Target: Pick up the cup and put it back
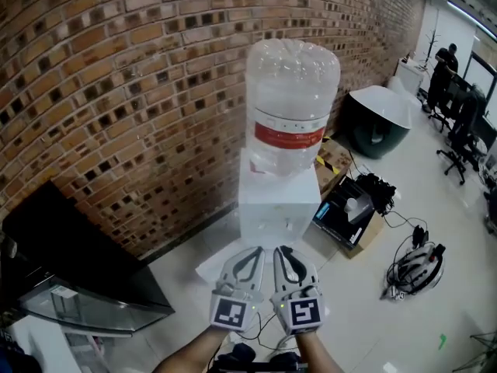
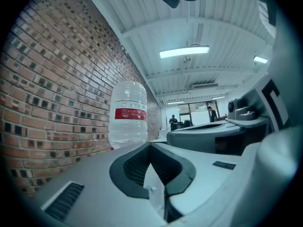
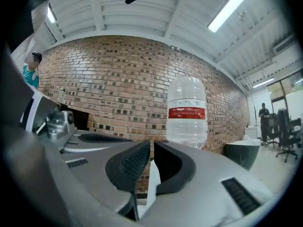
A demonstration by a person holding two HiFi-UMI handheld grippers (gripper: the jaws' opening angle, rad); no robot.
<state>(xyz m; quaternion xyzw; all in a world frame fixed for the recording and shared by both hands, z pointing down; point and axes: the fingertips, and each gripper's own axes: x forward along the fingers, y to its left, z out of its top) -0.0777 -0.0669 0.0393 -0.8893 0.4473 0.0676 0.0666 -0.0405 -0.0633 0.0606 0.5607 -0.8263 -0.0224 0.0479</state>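
The left gripper (image 1: 254,253) and the right gripper (image 1: 281,252) sit side by side at the lower centre of the head view. Each has its jaws closed tip to tip with nothing between them. Just above them stands a white box-shaped water dispenser (image 1: 278,200) carrying a large clear plastic bottle with a red label (image 1: 293,99), against a brown brick wall (image 1: 116,68). I cannot make out the cup in any view.

From the head we look steeply down on the left gripper (image 1: 250,253) and right gripper (image 1: 284,253). Each gripper view looks low along its jaws. All three share the bottle (image 1: 293,103) ahead of the jaws.
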